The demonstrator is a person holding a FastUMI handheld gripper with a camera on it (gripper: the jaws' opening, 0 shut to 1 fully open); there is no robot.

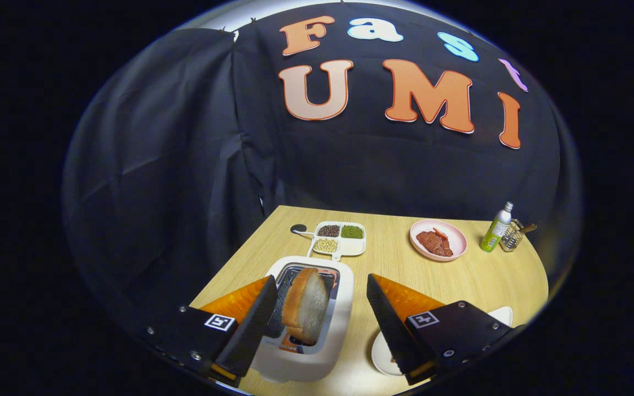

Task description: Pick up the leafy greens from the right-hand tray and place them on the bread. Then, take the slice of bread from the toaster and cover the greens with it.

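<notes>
The jaws (317, 313) stand wide apart, holding nothing. Between them, closer to the left one, the slice of bread (305, 305) stands on edge in the slot of the white toaster (317, 341); its broad crumb face looks turned toward the right jaw, though the fisheye bends this. Closing would pinch it across its thickness. A white plate (384, 357) shows under the right jaw. Beyond, on the desk (388, 275), sit a divided tray of beans (339, 239) and a pink plate (438, 239).
</notes>
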